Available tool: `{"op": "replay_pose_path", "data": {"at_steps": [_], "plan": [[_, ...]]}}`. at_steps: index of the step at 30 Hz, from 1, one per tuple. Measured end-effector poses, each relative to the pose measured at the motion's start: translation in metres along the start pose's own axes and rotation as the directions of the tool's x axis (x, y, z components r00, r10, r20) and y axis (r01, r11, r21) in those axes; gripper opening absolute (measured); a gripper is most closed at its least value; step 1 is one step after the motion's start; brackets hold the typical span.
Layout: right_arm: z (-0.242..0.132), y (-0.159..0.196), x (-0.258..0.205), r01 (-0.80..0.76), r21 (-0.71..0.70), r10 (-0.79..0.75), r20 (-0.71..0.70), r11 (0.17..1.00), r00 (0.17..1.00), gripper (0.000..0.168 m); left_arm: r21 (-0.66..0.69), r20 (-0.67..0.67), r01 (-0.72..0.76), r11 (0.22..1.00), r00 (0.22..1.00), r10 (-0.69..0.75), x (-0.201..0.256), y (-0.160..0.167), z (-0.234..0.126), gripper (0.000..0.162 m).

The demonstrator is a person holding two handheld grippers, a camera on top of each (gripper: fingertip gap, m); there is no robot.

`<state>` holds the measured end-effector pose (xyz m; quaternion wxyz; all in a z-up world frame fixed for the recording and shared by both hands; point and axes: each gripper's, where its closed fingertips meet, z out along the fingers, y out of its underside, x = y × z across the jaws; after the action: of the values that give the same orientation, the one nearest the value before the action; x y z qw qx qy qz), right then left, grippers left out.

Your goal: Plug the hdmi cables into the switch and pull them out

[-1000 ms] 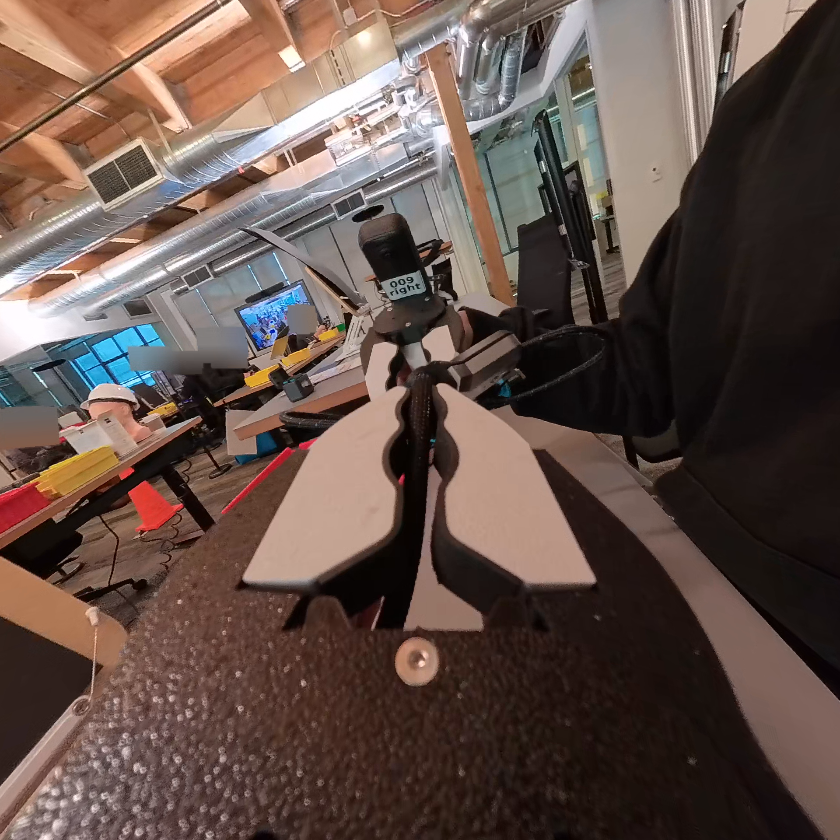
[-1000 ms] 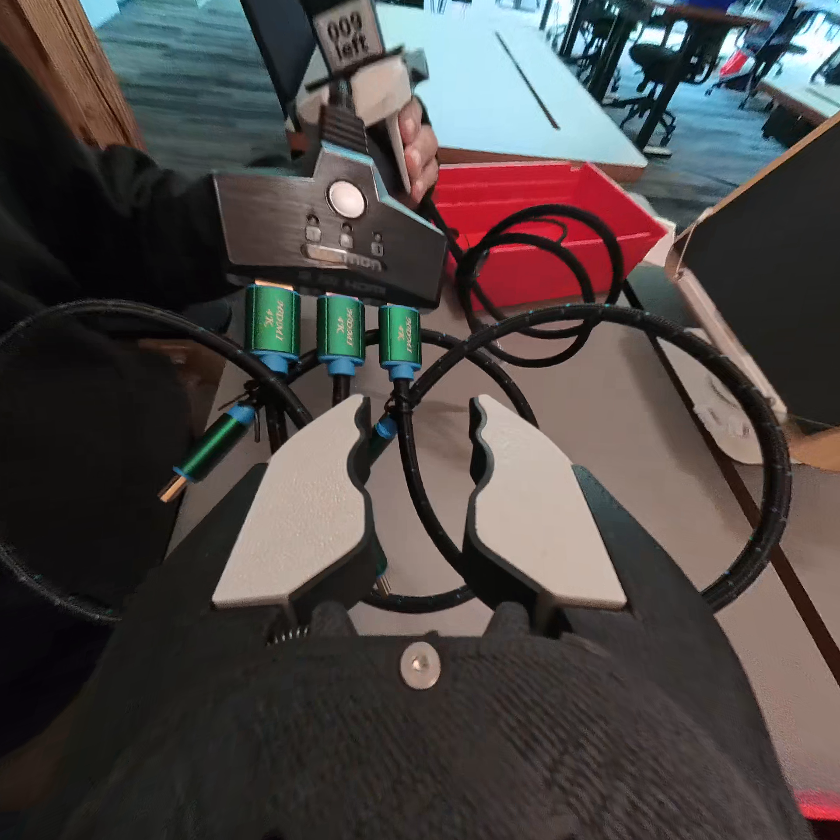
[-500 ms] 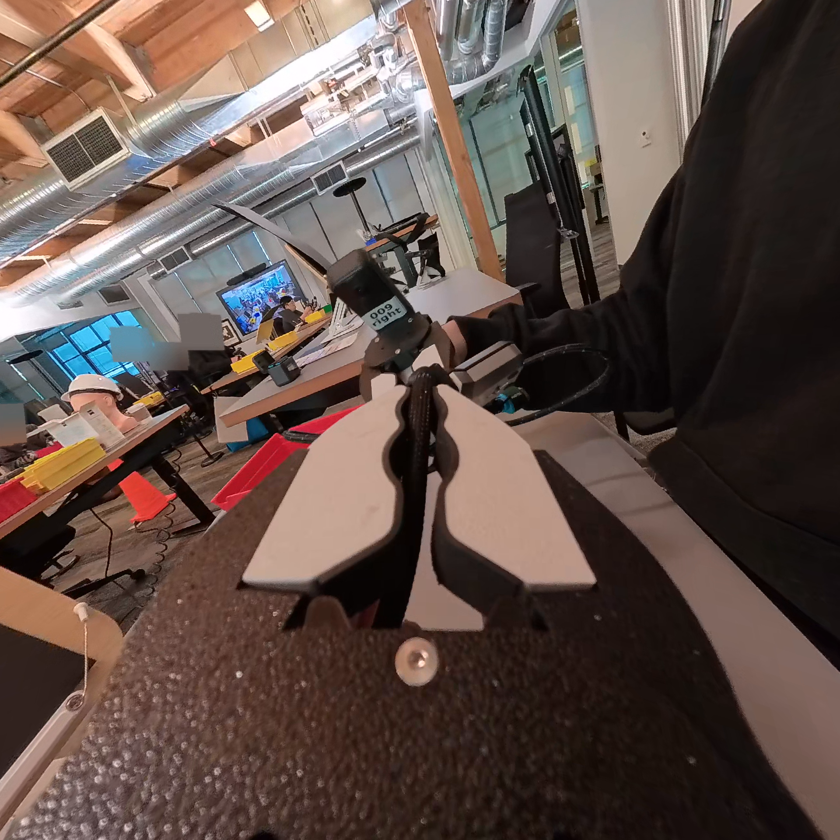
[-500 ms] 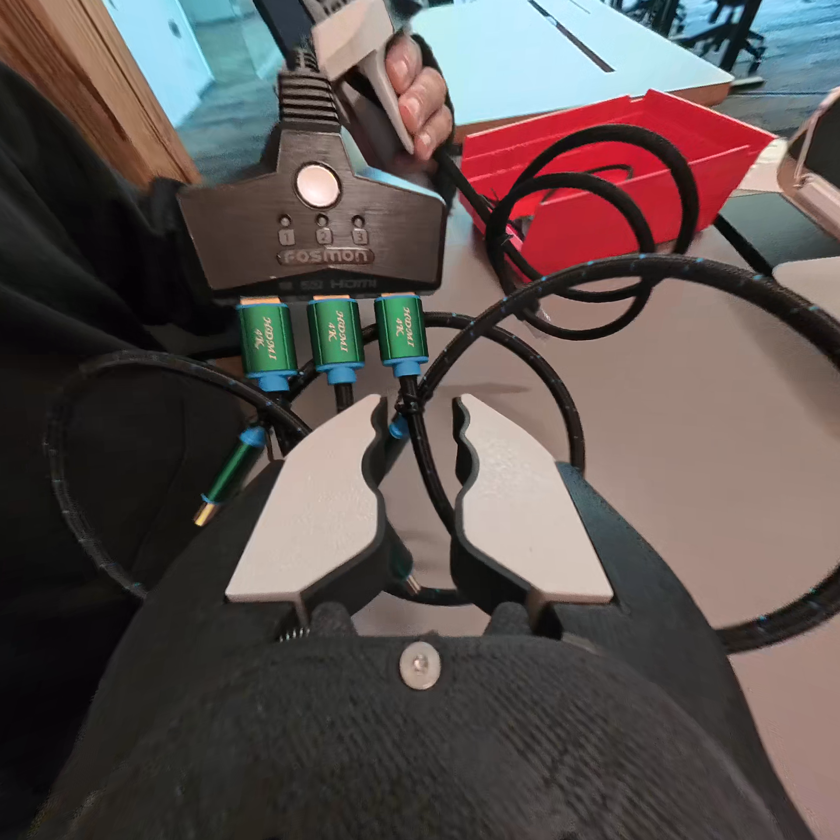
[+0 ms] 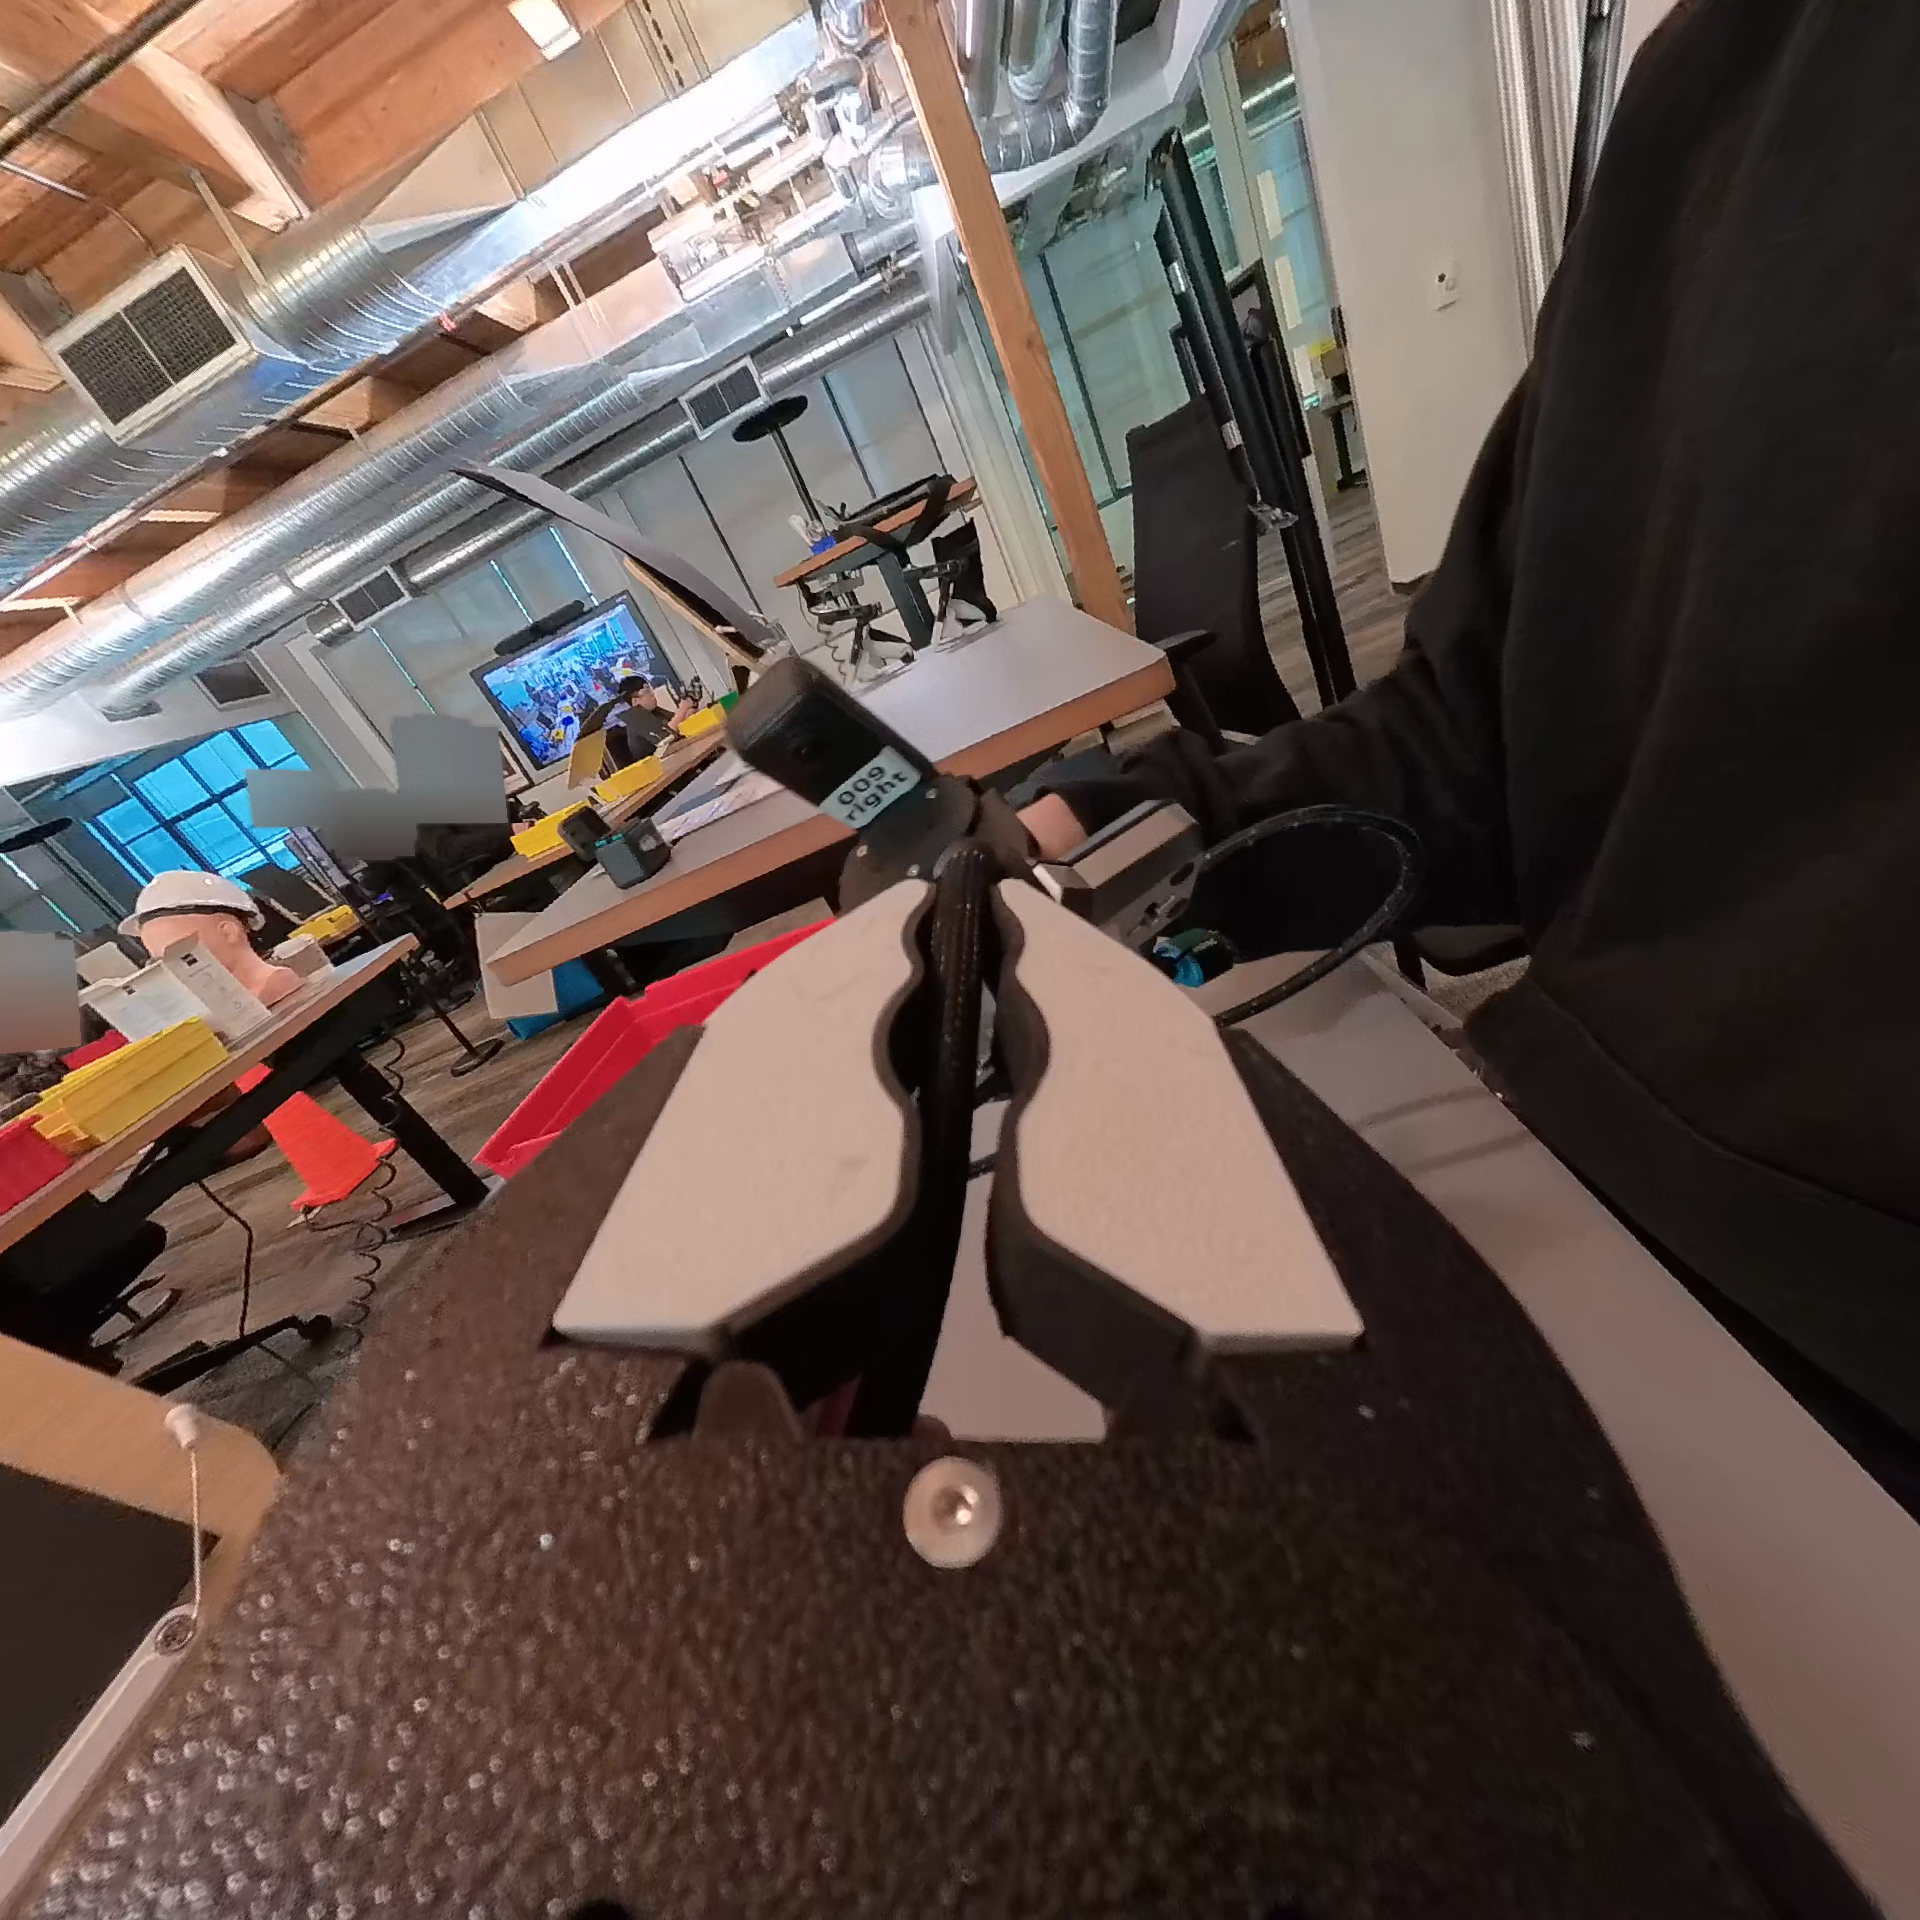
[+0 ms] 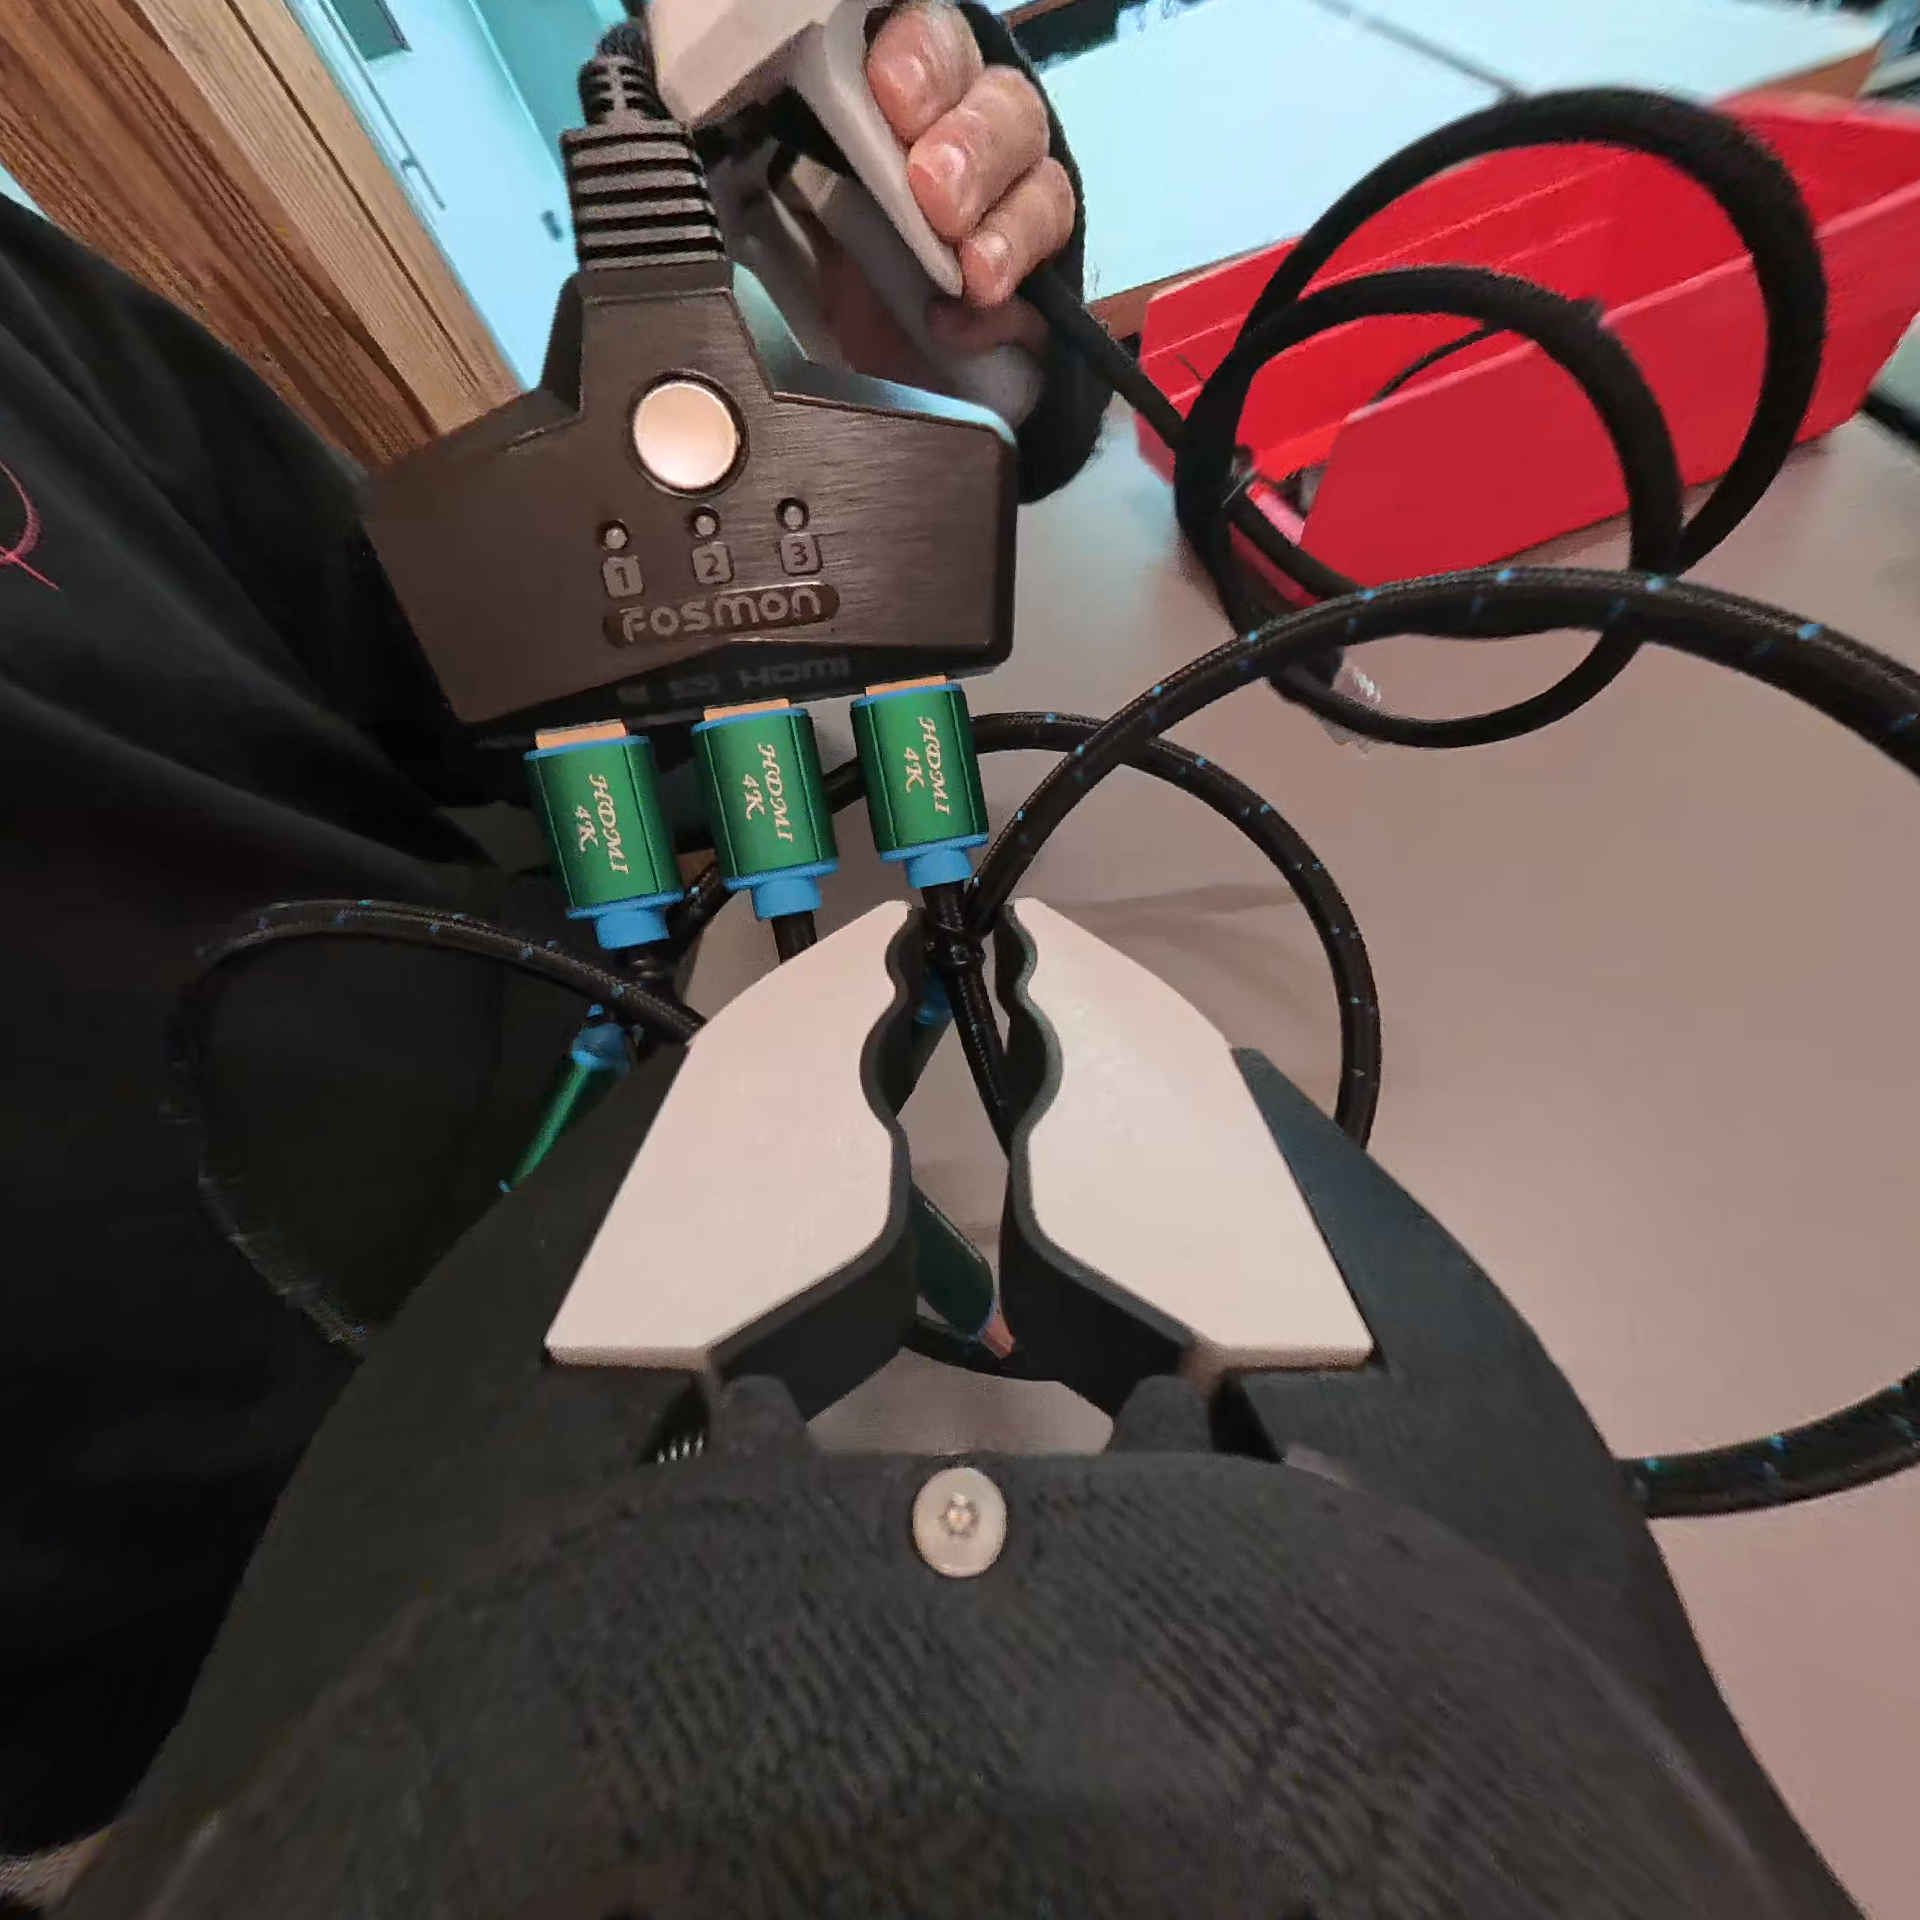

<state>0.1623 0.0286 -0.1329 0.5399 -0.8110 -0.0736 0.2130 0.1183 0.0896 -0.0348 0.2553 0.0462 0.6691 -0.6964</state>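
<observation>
All three green plugs sit in the switch point(image 6: 686, 540), held above the surface by its tail cable point(image 5: 961, 997) in the closed left gripper point(image 5: 961, 914). The right gripper point(image 6: 956, 925) has narrowed on the third cable point(image 6: 971, 997) just behind its plug point(image 6: 916, 774). I judge the pulling-out step begins; next needs a straight pull away from the switch.

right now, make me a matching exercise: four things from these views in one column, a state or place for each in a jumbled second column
Things:
1. right gripper
2. left gripper
3. three green plugs
4. red bin

States or places:
A. seated in the black switch
B. on the table, behind the cable loops
C. closed on the switch's own black lead
D. closed on the braided cable just below the right-hand plug

Pairs: 1-D, 2-C, 3-A, 4-B
</observation>
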Motion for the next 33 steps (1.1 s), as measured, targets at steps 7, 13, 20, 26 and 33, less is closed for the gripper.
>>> {"op": "replay_pose_path", "data": {"at_steps": [7,13,20,26,33], "plan": [[-0.025,-0.020,0.014,0.192,-0.104,-0.216,-0.329,0.976,0.919,0.011,-0.031,0.119,0.052,0.998,0.992,-0.048,-0.019,0.013,-0.013,0.011],[-0.044,-0.029,0.026,0.172,-0.182,-0.242,-0.497,0.968,0.833,0.010,-0.107,0.099,0.149,0.983,0.985,-0.139,-0.011,0.029,-0.008,0.022],[-0.051,-0.028,0.030,0.164,-0.203,-0.250,-0.538,0.965,0.805,0.010,-0.171,0.168,0.152,0.974,0.978,-0.123,-0.011,0.039,0.002,0.029],[-0.054,-0.034,0.025,0.227,-0.288,-0.355,-0.554,0.930,0.753,0.010,-0.293,0.116,0.100,0.951,0.991,-0.068,-0.002,0.048,0.014,0.022],[-0.059,-0.023,0.034,0.258,-0.298,-0.383,-0.522,0.919,0.762,0.011,-0.263,0.121,0.087,0.961,0.991,-0.057,-0.004,0.058,0.024,0.022]]}}
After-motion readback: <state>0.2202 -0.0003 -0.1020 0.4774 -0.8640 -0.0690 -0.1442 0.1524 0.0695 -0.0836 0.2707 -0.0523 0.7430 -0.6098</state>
